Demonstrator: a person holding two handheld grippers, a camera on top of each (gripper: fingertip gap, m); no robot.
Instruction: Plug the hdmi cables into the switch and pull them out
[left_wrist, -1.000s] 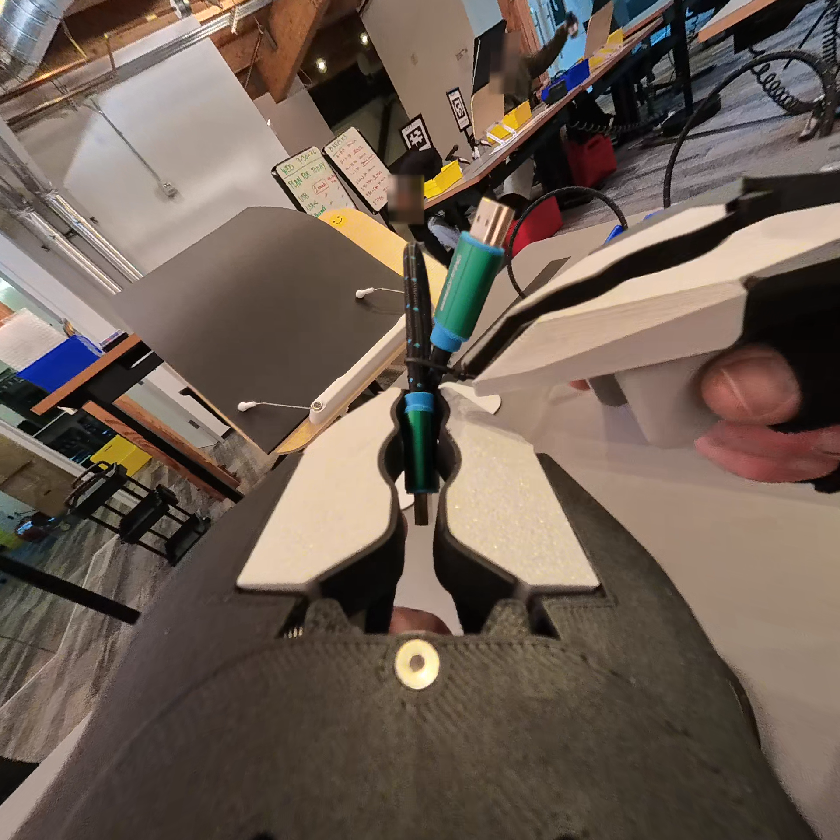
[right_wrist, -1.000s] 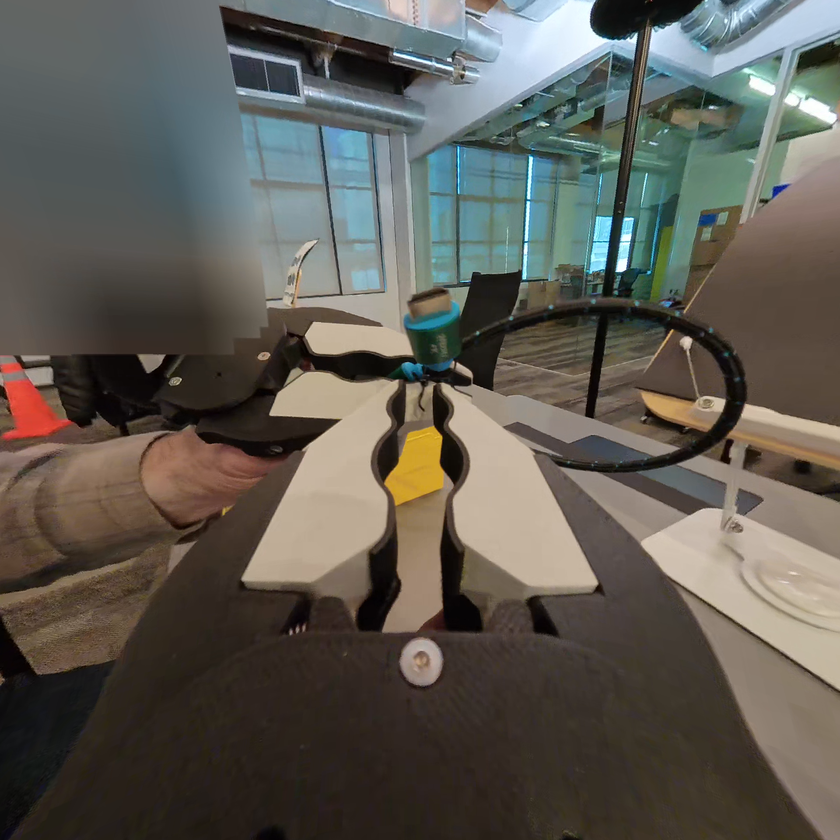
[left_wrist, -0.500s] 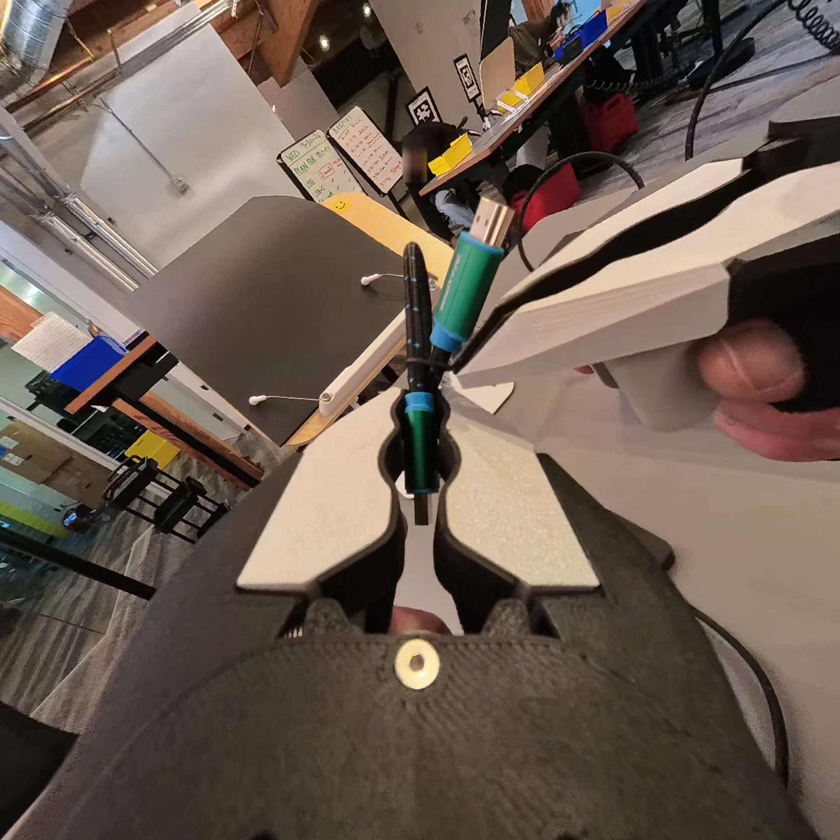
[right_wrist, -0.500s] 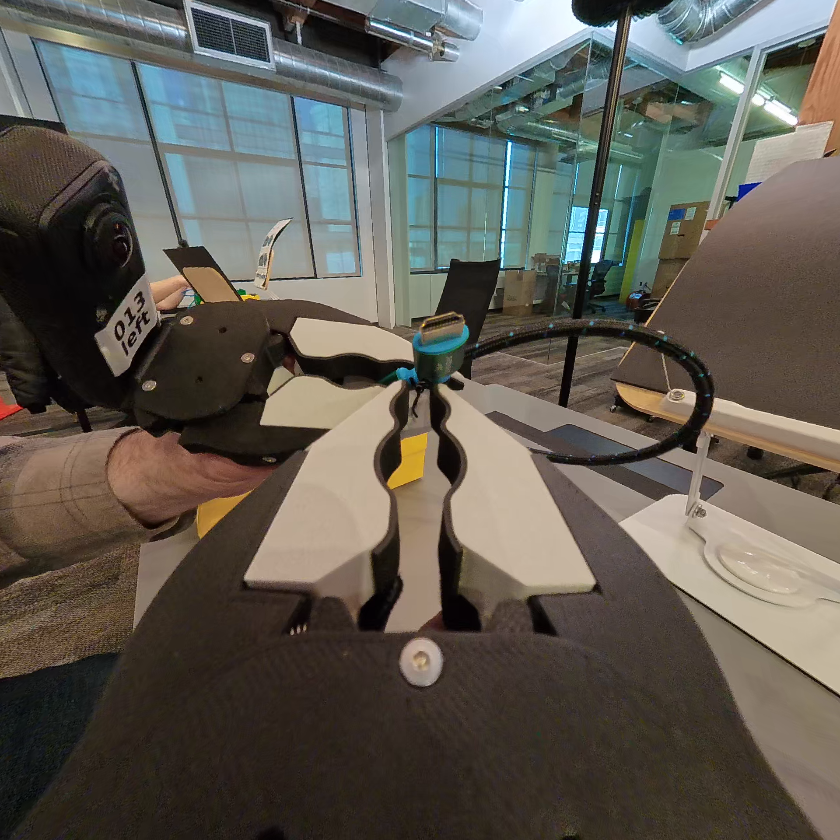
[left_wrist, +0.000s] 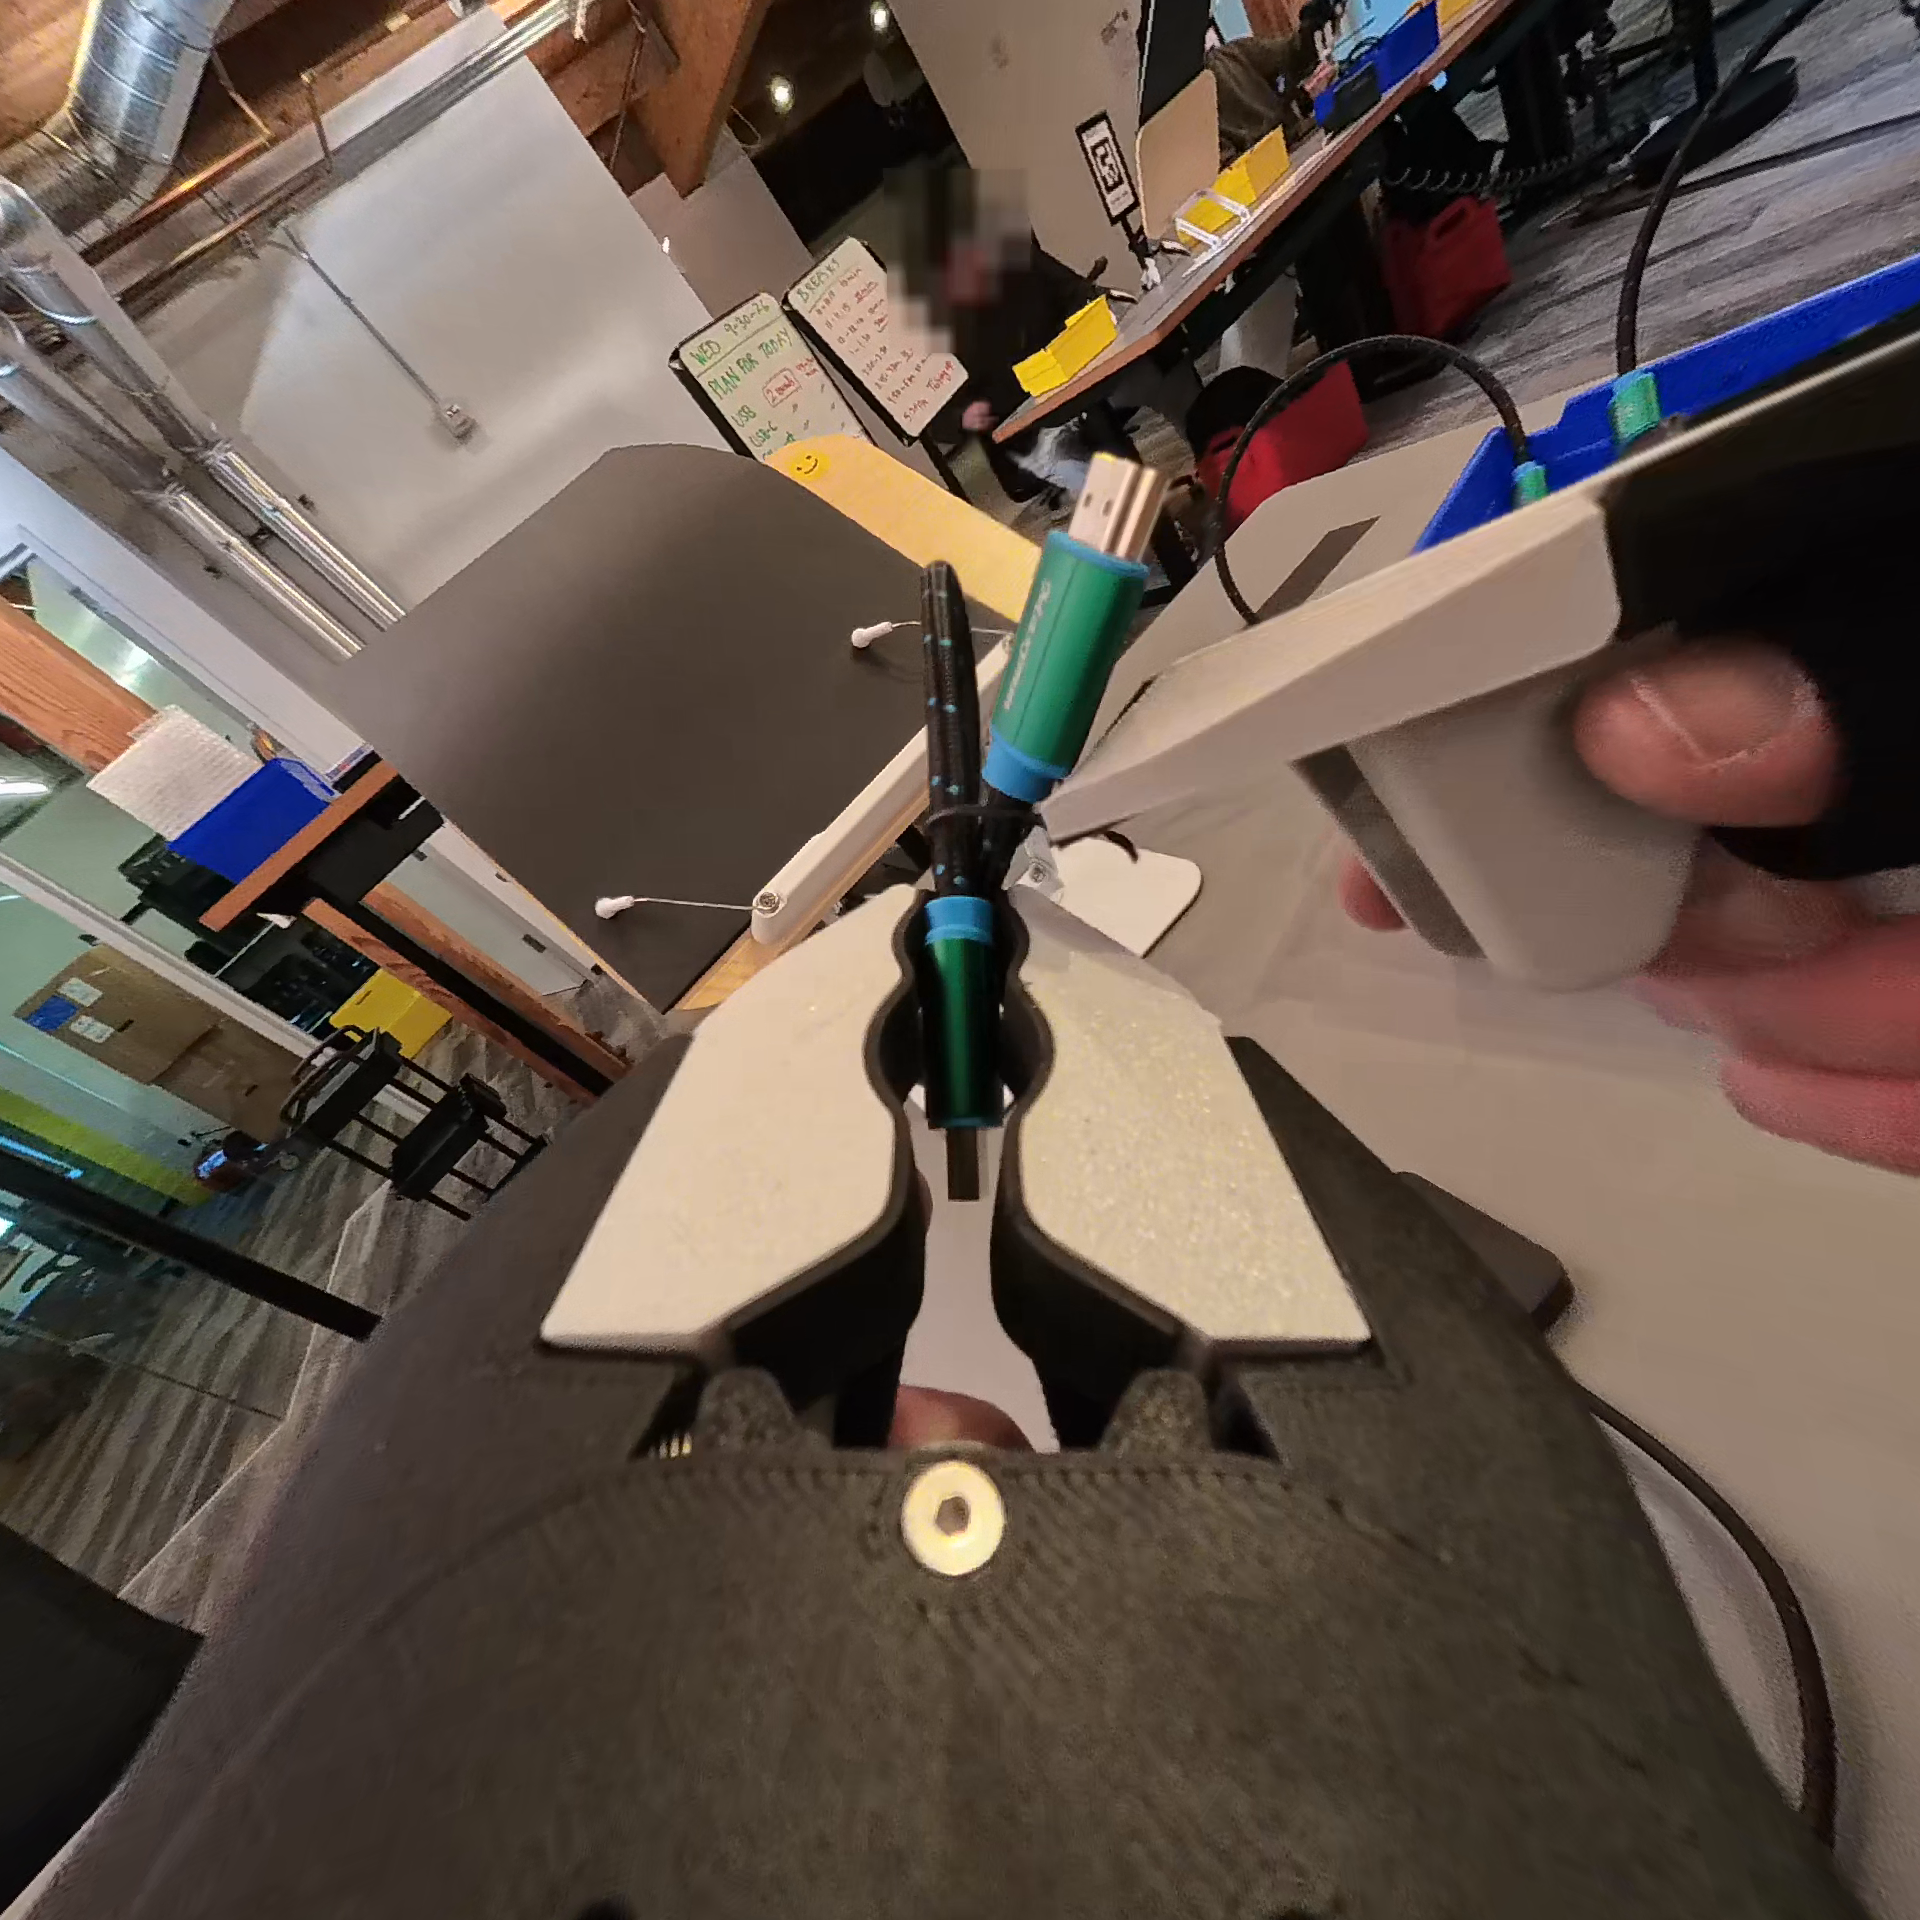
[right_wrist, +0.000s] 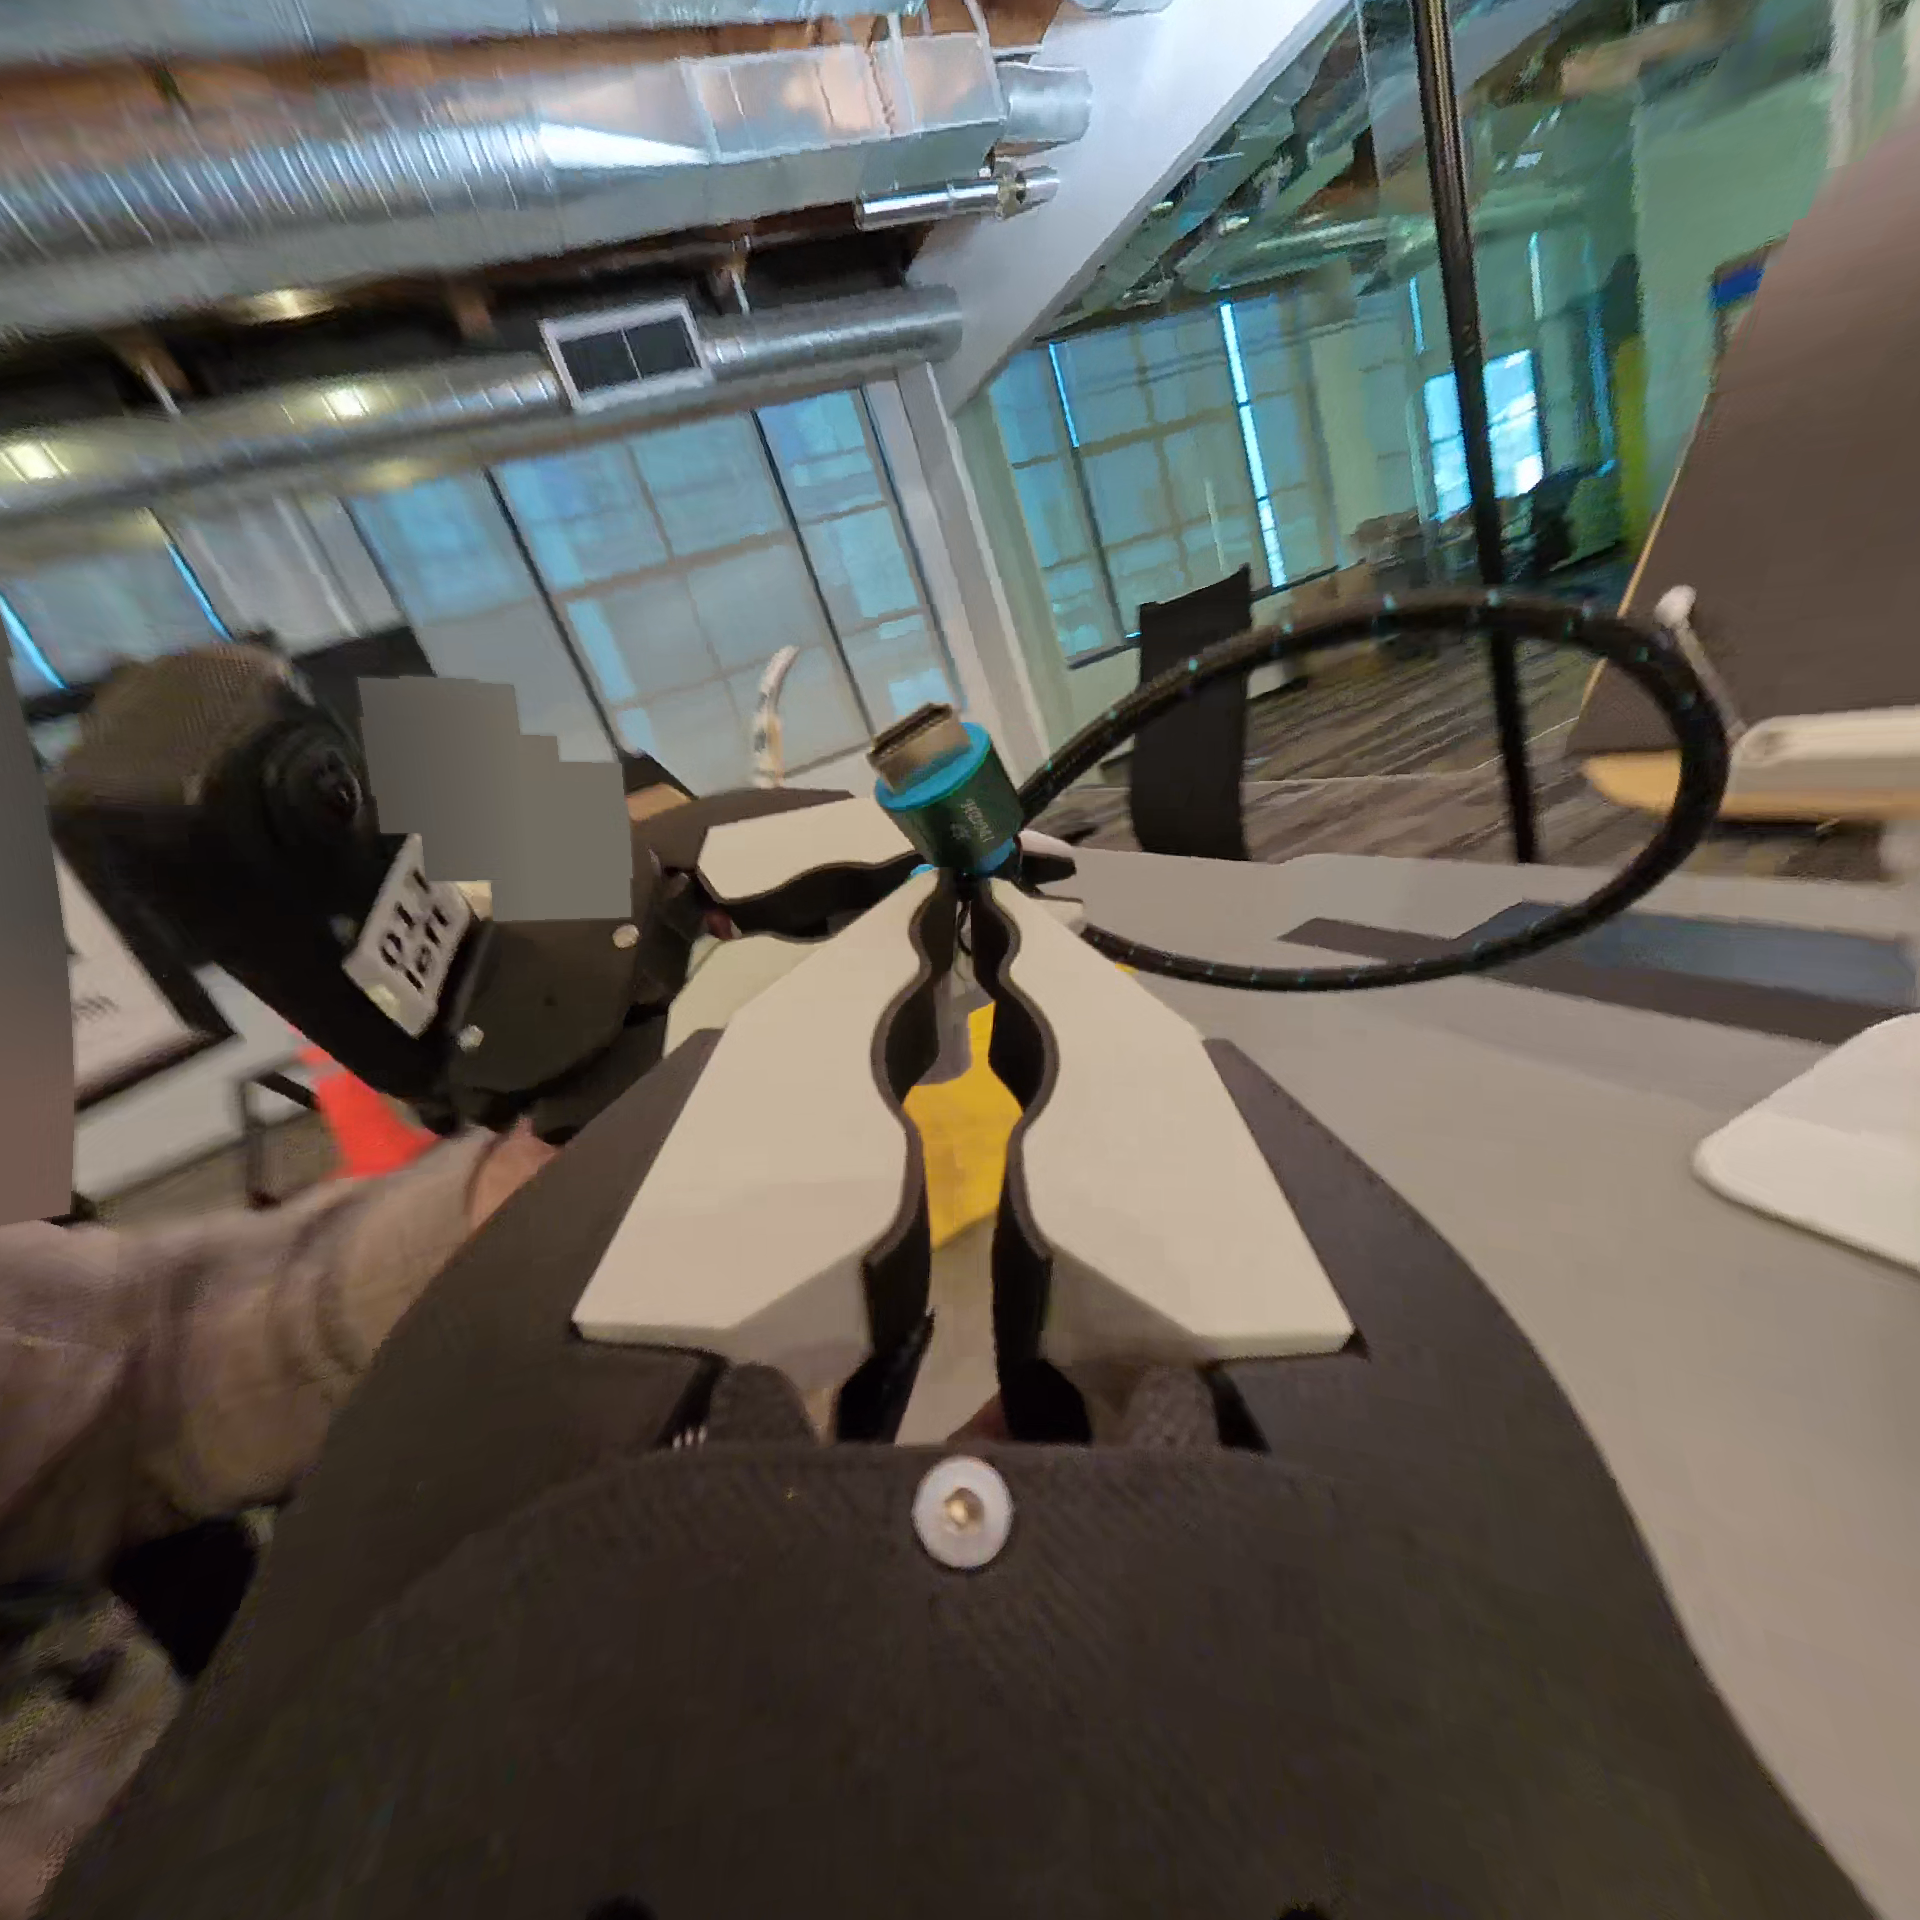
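Clamping one green metal HDMI plug (left_wrist: 961, 1023) of the looped black braided cable (right_wrist: 1455, 790), the left gripper (left_wrist: 956, 997) steadies it so the right gripper (right_wrist: 961, 914), pinching just below the second plug (left_wrist: 1070, 644), can free that end, no switch visible.

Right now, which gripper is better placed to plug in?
Probably right: the right gripper pinches just below the upper plug, tip pointing outward; the left gripper holds the lower plug tip backward.

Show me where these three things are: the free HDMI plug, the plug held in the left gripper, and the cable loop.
free HDMI plug (left_wrist: 1065, 665), left wrist view, green shell.
held plug (left_wrist: 961, 1023), left wrist view, green shell between fingers.
cable loop (right_wrist: 1688, 717), right wrist view, braided bend.
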